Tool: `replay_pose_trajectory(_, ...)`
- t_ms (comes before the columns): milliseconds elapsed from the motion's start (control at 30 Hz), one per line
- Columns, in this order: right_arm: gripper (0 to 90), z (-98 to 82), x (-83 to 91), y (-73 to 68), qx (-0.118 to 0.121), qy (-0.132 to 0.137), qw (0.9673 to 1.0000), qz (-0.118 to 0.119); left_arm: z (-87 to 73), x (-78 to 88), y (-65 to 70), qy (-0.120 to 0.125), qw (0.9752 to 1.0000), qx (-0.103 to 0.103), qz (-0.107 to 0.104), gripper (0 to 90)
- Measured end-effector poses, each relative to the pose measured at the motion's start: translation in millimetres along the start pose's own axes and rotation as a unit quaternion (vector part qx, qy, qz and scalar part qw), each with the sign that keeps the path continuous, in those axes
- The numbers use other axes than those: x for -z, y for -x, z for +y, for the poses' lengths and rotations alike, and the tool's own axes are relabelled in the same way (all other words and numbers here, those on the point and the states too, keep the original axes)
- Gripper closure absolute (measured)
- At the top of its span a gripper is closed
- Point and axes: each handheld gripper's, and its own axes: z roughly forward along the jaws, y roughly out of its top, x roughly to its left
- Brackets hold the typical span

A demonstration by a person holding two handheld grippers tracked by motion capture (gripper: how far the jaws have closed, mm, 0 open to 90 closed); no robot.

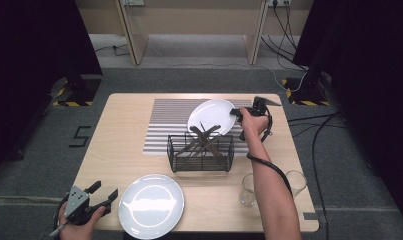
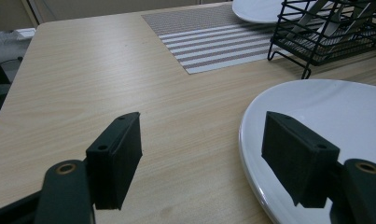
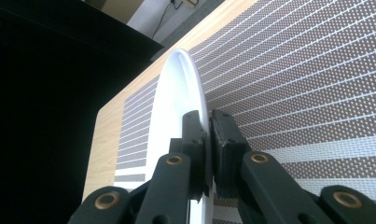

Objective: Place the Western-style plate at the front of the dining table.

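Nearest, the left claw (image 1: 103, 197) rests with jaws apart at the table (image 1: 119, 145) edge, just beside a near plate (image 1: 151, 205) that it does not touch. Farther off, past the rack (image 1: 201, 152), the right claw (image 3: 208, 140) is clamped on the rim of the far plate (image 3: 183, 93), tilted up over the striped mat (image 3: 293, 93). That plate looks stiff, glazed, slippery and breakable, so a rim grip should sit deep and firm.

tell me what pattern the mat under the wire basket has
The mat has brown-grey and white stripes, clearest in the left gripper view.
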Motion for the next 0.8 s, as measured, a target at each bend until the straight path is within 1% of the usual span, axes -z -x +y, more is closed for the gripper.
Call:
replay_pose_trajectory(400,84.9,-0.5,-1.1,4.4,-0.002,-0.001,1.0000,-0.005,0.0,-0.2,0.2,-0.001,1.0000,0.000,0.000,28.3)
replay_pose_trajectory(533,84.6,-1.7,-2.7,6.5,0.000,-0.005,0.9999,-0.013,-0.1,-0.2,0.1,0.000,1.0000,0.001,0.000,28.3)
replay_pose_trajectory(600,84.7,-2.2,-3.4,8.0,-0.003,-0.005,0.9999,-0.012,-0.1,-0.1,0.0,0.000,1.0000,0.000,0.000,28.3)
replay_pose_trajectory(800,84.8,-1.9,-4.0,8.7,-0.003,-0.005,0.9999,-0.012,-0.1,-0.4,0.2,0.000,1.0000,0.001,0.000,28.2)
